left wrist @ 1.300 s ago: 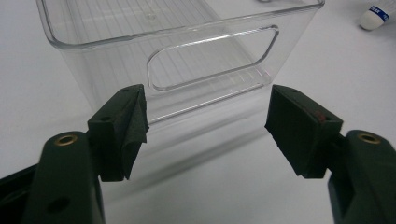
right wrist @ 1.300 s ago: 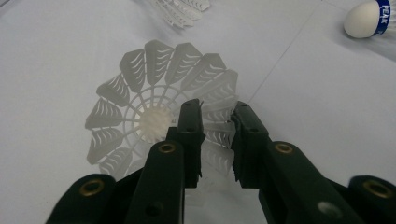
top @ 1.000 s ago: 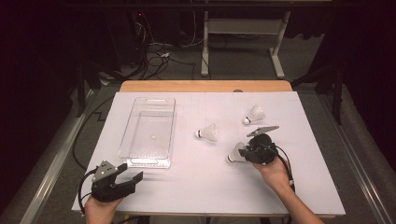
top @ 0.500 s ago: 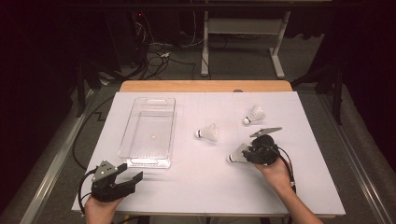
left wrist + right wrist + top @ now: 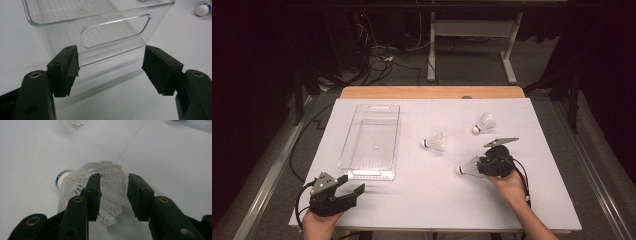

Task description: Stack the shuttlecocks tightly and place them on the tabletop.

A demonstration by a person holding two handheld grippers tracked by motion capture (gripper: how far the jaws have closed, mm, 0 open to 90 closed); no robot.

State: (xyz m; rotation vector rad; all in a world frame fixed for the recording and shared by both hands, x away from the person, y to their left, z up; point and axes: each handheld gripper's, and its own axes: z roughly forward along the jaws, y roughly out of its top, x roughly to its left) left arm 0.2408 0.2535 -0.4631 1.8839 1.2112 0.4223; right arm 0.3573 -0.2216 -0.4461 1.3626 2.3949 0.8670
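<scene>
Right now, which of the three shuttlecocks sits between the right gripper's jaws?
The shuttlecock nearest the person, at the right gripper: its feather skirt lies between the jaws. The middle shuttlecock and the far shuttlecock lie apart on the table, untouched.

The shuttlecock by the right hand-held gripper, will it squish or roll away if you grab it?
The shuttlecock probably feels very light, since its skirt is thin, lacy white plastic. That skirt looks bendy, so the right hand-held gripper, jaws straddling it, could squash it if it squeezes hard. Lying on its side, it may roll in a curve when nudged.
</scene>
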